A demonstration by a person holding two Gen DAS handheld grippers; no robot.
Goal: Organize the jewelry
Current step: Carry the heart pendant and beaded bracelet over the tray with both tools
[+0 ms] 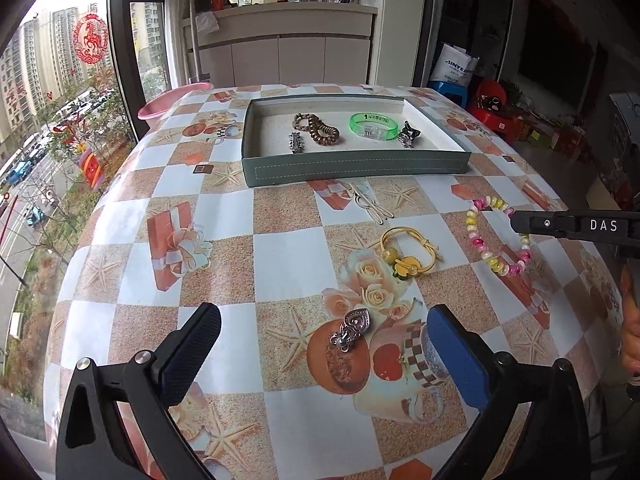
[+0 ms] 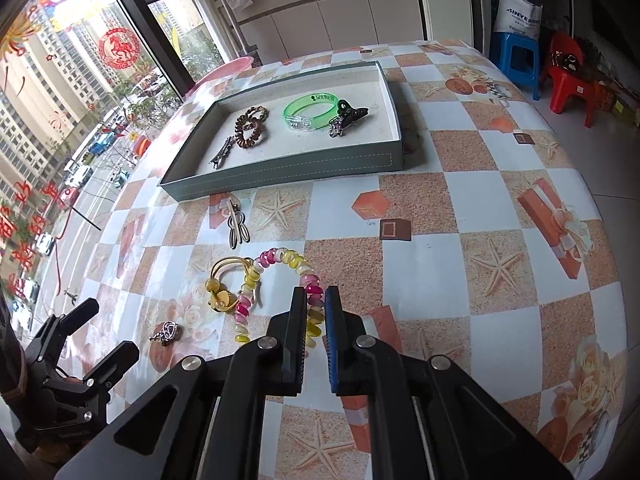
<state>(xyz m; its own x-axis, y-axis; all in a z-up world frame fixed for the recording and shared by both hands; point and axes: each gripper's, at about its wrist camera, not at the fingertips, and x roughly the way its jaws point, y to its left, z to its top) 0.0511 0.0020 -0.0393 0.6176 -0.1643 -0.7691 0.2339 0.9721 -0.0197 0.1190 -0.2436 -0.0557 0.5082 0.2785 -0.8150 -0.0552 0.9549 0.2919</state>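
The right hand-held gripper point(image 2: 316, 300) looks clamped on the beaded bracelet point(image 2: 280, 276) just in front of the tray point(image 2: 280, 176), left hand-held gripper point(image 1: 320, 336) spread wide, so a lift into that tray is probably called for next.

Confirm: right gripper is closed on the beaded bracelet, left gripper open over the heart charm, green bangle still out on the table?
Not quite. The green bangle is already in the tray, as the right wrist view shows. The rest holds: the right gripper is closed on the beaded bracelet, and the left gripper is open around the heart charm.
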